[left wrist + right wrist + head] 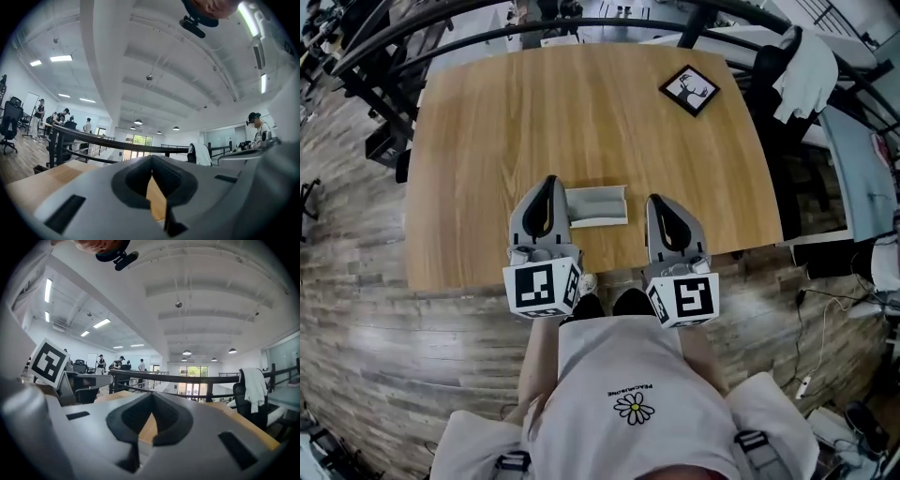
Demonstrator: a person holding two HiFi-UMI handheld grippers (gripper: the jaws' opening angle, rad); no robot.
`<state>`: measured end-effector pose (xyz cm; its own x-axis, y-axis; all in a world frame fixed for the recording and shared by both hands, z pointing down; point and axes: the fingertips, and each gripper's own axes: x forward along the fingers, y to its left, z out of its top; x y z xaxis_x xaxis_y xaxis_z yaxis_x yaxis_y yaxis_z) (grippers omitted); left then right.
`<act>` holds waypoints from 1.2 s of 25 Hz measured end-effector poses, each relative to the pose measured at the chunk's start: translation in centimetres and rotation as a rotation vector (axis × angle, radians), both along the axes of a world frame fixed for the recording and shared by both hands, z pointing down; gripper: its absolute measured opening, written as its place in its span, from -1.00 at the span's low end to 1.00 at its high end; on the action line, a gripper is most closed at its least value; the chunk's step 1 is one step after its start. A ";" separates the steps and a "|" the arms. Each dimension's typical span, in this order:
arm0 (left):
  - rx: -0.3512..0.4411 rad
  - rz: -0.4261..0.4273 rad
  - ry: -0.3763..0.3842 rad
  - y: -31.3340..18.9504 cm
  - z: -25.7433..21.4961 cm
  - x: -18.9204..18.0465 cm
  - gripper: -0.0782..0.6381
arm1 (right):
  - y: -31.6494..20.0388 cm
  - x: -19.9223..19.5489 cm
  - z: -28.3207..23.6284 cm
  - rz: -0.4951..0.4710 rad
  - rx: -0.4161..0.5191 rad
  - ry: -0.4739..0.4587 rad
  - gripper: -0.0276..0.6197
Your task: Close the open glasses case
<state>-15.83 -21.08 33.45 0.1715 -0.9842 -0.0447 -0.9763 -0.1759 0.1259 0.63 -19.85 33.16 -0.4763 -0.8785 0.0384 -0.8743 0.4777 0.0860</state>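
A grey glasses case (596, 206) lies open on the wooden table (487, 141), near its front edge. My left gripper (549, 183) reaches over that edge just left of the case, jaws shut with nothing between them. My right gripper (654, 201) stands a little to the right of the case, its jaws shut and empty as well. In the left gripper view the left gripper (151, 158) has its tips meeting over the tabletop. The right gripper (152, 394) looks the same in its own view. Neither gripper view shows the case.
A black-framed deer picture (689, 89) lies at the table's far right. A chair with a white garment (804, 66) stands beyond the right edge. Black railings (581, 23) run behind the table. People (61, 117) stand far off in the room.
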 end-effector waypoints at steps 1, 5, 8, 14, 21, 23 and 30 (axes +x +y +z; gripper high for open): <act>-0.007 -0.003 0.000 -0.8 0.1 -0.3 -0.73 | -0.7 -0.1 0.0 -0.005 -0.002 0.001 -0.89; -0.023 -0.013 -0.019 -3.0 0.3 0.0 -0.73 | -3.5 0.5 -0.3 -0.002 0.005 0.001 -0.89; -0.018 -0.025 -0.049 -3.7 -0.5 0.5 -0.73 | -5.5 0.8 -0.5 -0.008 0.010 -0.021 -0.89; -0.019 -0.072 -0.010 -3.9 -0.8 0.1 -0.73 | -7.0 -0.4 -1.0 -0.067 0.025 -0.050 -0.89; -0.019 -0.088 -0.035 -4.3 -0.7 1.4 -0.73 | -7.3 0.1 -1.6 -0.110 0.047 -0.083 -0.89; -0.020 -0.083 -0.046 -4.4 -0.6 1.6 -0.73 | -7.0 0.0 -1.7 -0.128 0.051 -0.097 -0.89; -0.046 -0.060 -0.061 -4.9 0.7 2.5 -0.73 | -7.2 0.4 -0.4 -0.122 0.010 -0.078 -0.89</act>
<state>-13.33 -25.96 34.16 0.1136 -0.9935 0.0099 -0.9910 -0.1126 0.0728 1.00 -27.10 32.78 -0.5809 -0.8139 -0.0113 -0.8139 0.5805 0.0247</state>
